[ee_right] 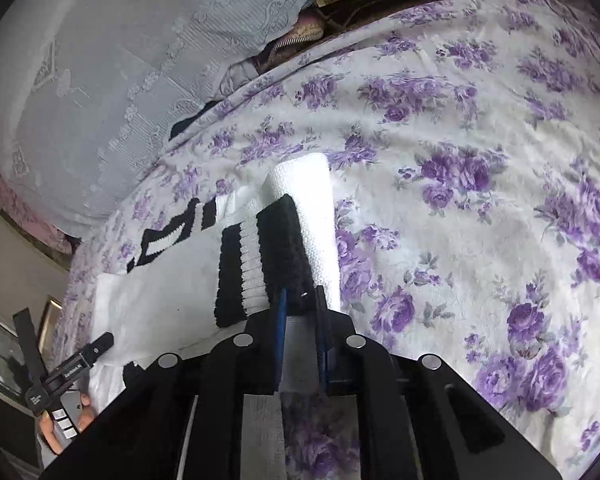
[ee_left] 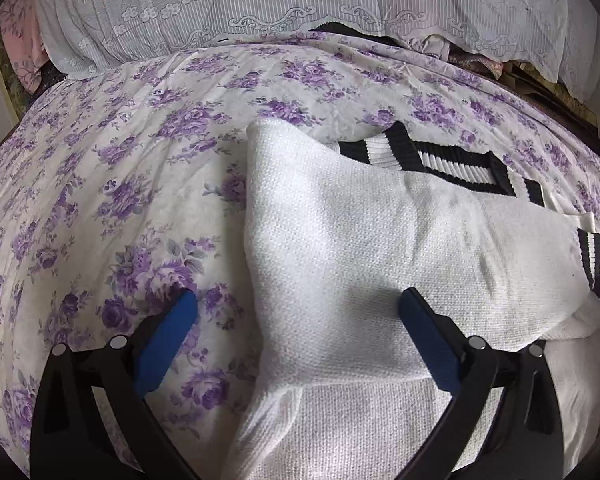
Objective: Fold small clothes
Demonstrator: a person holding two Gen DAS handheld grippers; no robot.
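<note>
A small white knit sweater (ee_left: 340, 248) with black-and-white striped ribbed trim (ee_left: 452, 160) lies on the floral bed sheet, one sleeve folded across its body. My left gripper (ee_left: 298, 306) is open just above the sweater's left edge, holding nothing. In the right wrist view my right gripper (ee_right: 302, 294) is shut on the black-and-white striped cuff (ee_right: 280, 248) of the white sleeve (ee_right: 312, 208), holding it over the sweater's body (ee_right: 172, 292). The left gripper's body (ee_right: 64, 376) and the hand holding it show at the lower left of that view.
A white sheet with purple roses (ee_left: 120, 200) covers the bed, also in the right wrist view (ee_right: 480, 200). A white lace cover (ee_left: 240, 8) drapes over bedding at the far edge. Dark and brown items (ee_right: 340, 8) lie behind the sheet.
</note>
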